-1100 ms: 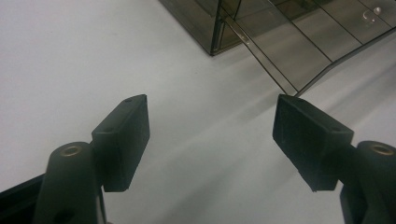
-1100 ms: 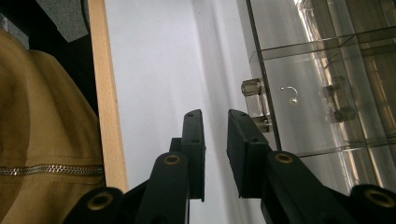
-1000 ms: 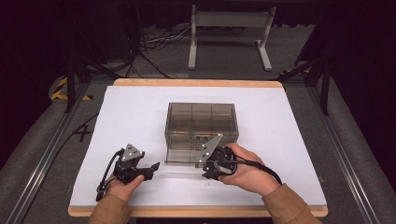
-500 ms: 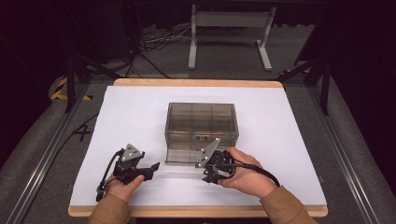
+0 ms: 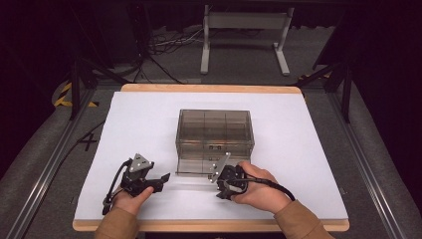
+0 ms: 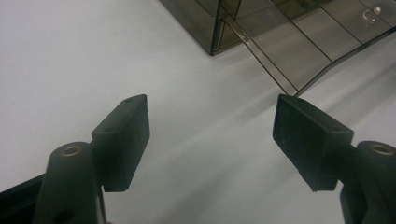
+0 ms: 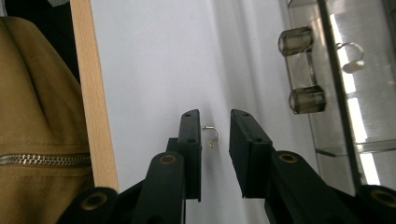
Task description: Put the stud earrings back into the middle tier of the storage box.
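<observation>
**Closing in on a tiny metal hook beside the smoky drawer box**

Resting on the smooth white table cover [image 5: 139,124], the left gripper [image 5: 158,180] sits at the near left, matte black with a grey three-cornered plate on top. In the left gripper view its two blocky, flat-faced pads [image 6: 126,140] stand wide apart with nothing between them but bare white surface; the corner of the pulled-out drawer [image 6: 299,51] lies just beyond the right pad.

At the middle of the table stands the drawer box [image 5: 215,130], a boxy unit of smoky, see-through plastic with thin internal dividers and hard glossy edges. Its lowest drawer is drawn out toward the person.

Further right, the right gripper [image 5: 219,178] is held just in front of that open drawer. In the right gripper view its jaws are narrowed to a slim gap, and a tiny curved metal hook [image 7: 212,135] lies on the white surface between the pad tips, close to the left pad; whether it touches is too fine to tell. The drawer's cylindrical translucent handle [image 7: 302,70] shows at upper right, the pale wooden table edge [image 7: 93,93] and a tan zipped sleeve [image 7: 37,116] at left.
</observation>
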Tool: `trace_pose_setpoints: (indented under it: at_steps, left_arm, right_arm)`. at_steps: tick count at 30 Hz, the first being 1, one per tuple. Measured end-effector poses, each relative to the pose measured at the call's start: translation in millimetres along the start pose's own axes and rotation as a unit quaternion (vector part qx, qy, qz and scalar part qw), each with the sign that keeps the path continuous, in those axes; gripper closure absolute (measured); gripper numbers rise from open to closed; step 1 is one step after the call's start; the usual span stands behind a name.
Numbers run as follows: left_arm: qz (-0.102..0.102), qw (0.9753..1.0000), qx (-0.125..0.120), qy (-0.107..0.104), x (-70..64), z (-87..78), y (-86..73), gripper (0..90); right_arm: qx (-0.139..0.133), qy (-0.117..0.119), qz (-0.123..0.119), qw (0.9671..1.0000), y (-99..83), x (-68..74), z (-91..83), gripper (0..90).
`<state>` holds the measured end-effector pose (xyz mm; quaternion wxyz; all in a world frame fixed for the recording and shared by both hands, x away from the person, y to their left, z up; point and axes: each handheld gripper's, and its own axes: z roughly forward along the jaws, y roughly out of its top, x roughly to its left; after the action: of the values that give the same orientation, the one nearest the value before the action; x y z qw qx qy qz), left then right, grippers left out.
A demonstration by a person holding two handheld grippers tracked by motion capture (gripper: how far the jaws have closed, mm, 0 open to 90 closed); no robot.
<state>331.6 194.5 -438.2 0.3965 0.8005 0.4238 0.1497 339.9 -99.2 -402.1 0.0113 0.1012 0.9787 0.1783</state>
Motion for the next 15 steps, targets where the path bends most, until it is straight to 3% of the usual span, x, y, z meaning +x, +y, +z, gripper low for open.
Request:
trace_pose_setpoints:
  at_steps: [15]
  left_arm:
    - [0.001, 1.0, 0.001, 0.0, -0.1, 0.3, -0.1, 28.0]
  right_arm:
    - [0.033, -0.007, -0.002, 0.9994, 1.3, 0.3, 14.4, 77.5]
